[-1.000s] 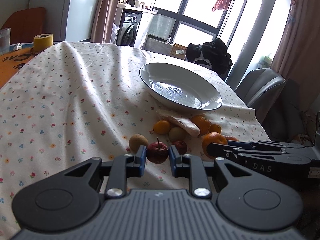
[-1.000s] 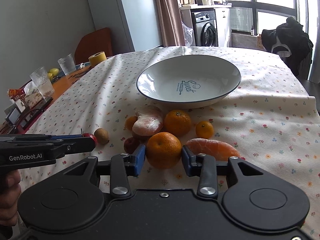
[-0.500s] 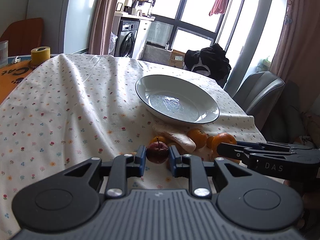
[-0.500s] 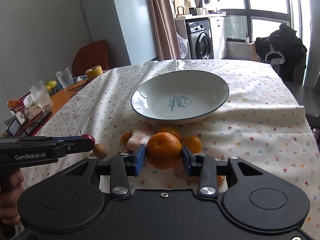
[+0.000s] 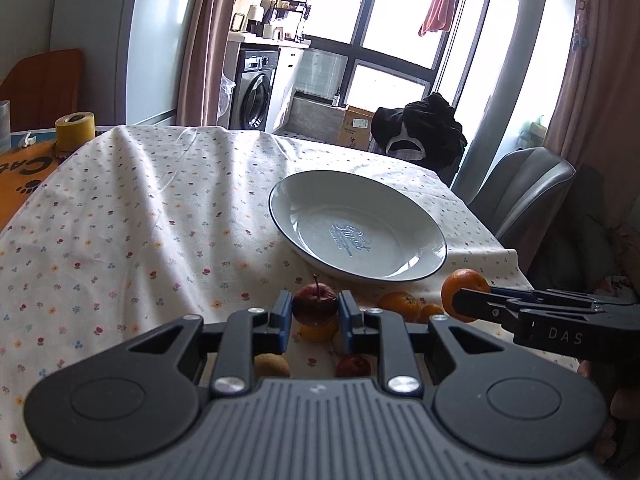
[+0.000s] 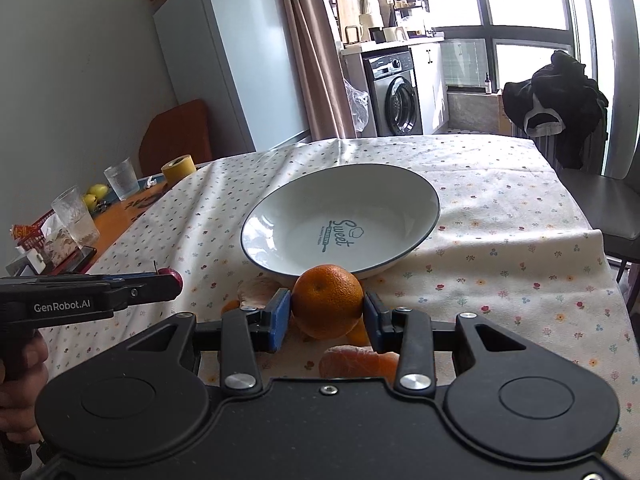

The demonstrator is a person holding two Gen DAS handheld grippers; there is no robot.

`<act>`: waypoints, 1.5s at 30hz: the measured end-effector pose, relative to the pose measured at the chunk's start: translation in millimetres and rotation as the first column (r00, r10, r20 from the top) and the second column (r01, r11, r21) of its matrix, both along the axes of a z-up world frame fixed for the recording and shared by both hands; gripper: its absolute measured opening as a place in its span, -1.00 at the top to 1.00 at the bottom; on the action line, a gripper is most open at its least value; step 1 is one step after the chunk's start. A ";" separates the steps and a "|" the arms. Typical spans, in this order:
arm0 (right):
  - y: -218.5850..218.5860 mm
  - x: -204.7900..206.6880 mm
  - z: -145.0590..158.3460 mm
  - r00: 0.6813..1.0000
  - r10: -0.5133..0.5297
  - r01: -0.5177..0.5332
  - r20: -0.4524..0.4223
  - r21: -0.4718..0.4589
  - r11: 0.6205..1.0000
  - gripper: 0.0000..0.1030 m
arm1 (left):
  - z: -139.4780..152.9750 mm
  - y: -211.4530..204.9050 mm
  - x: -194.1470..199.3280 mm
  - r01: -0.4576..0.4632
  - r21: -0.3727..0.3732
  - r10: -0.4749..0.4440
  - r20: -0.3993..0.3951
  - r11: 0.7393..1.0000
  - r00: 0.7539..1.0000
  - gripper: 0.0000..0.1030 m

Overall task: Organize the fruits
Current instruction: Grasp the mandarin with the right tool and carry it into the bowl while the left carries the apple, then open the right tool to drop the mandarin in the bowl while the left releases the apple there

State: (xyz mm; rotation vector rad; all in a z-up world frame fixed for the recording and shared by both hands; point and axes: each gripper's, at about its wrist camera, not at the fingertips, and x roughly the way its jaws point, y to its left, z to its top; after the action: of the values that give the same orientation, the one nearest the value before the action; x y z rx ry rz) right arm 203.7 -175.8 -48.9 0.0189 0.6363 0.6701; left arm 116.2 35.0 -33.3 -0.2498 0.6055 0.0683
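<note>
My left gripper (image 5: pixel 314 314) is shut on a small dark red apple (image 5: pixel 314 303), held in the air just short of the white bowl (image 5: pixel 416 264). My right gripper (image 6: pixel 327 314) is shut on a large orange (image 6: pixel 327 300), also lifted, near the rim of the same bowl (image 6: pixel 420 192), which holds nothing. On the cloth below lie a kiwi (image 5: pixel 272 365), a small red fruit (image 5: pixel 353 365), small oranges (image 5: pixel 400 303) and a peeled orange piece (image 6: pixel 356 362). The other gripper shows from the side in each view, at the right (image 5: pixel 464 300) and at the left (image 6: pixel 174 280).
A floral cloth (image 5: pixel 140 232) covers the table. Left of it stand a yellow tape roll (image 6: pixel 179 168), drinking glasses (image 6: pixel 76 216) and yellow fruit on an orange mat. A grey chair (image 5: pixel 528 188) stands past the far right edge. A hand (image 6: pixel 20 364) holds the left tool.
Both grippers have risen off the cloth with their fruit and moved toward the bowl. The rest of the fruit pile stays on the table, now below the fingers.
</note>
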 end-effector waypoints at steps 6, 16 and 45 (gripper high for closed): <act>-1.2 14.0 4.0 1.000 -0.004 0.004 0.001 0.009 1.000 0.28 | 4.5 -0.9 15.4 0.002 0.005 -0.002 -0.004 1.000 1.000 0.55; 4.7 39.1 6.4 1.000 -0.015 0.015 -0.004 0.017 1.000 0.28 | 7.6 -4.5 46.0 0.007 0.019 -0.007 -0.014 1.000 1.000 0.55; 18.3 59.8 -6.4 0.999 -0.048 0.048 -0.021 -0.008 0.999 0.24 | -16.6 -16.0 101.6 0.028 0.023 -0.026 -0.080 0.999 0.996 0.55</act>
State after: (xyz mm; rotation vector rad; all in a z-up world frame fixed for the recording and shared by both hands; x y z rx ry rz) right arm 263.5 -157.5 -55.2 0.0347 0.6567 0.6217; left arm 217.8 19.0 -49.9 -0.2164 0.6867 0.0596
